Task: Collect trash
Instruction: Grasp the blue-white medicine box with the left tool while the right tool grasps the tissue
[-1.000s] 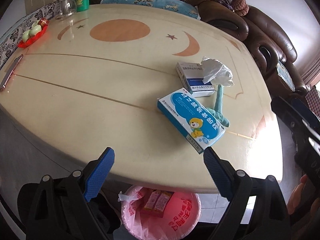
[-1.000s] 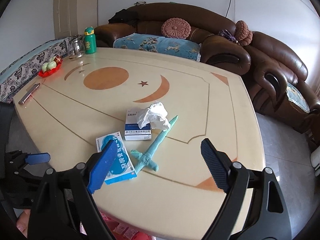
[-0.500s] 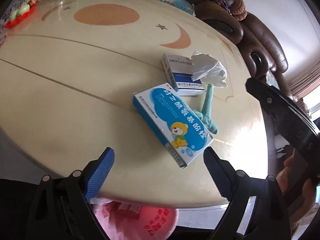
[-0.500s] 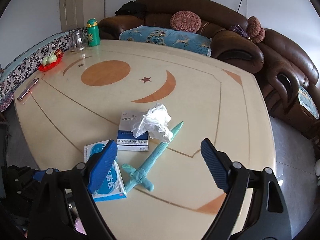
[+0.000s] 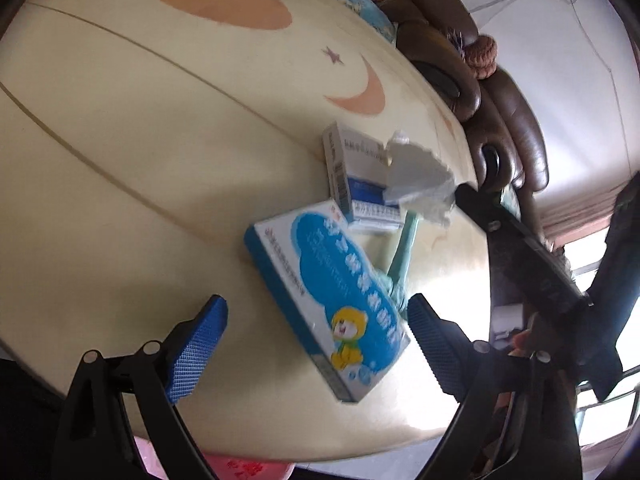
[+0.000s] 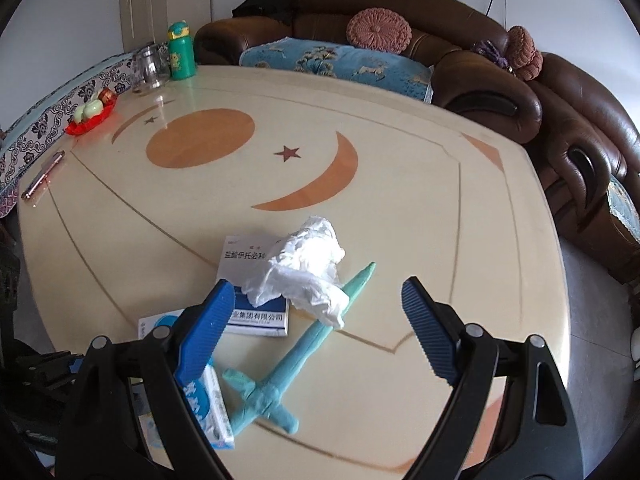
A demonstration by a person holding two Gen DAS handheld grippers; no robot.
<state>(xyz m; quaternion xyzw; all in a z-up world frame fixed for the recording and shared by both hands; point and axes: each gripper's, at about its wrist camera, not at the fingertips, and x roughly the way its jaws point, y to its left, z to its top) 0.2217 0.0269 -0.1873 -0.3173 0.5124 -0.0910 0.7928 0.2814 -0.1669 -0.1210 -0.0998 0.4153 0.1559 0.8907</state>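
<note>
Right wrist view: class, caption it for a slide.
Open right gripper above tissue, box and toy sword.

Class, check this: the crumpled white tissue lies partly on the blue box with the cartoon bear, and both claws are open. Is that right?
Not quite. In the right wrist view the crumpled white tissue lies partly on the white and blue medicine box, not the blue box with the cartoon bear. The left claw and right claw are indeed open.

The left hand-held gripper (image 5: pixel 316 344) has come in low over the worktop (image 5: pixel 120 184); the blue box (image 5: pixel 326 304) now lies between its open pads, toward 1 o'clock. The right hand-held gripper (image 6: pixel 318 328) has closed in on the tissue (image 6: pixel 304 270), now just ahead at 12 o'clock, with the teal sword (image 6: pixel 304 344) running under its open span.
</note>
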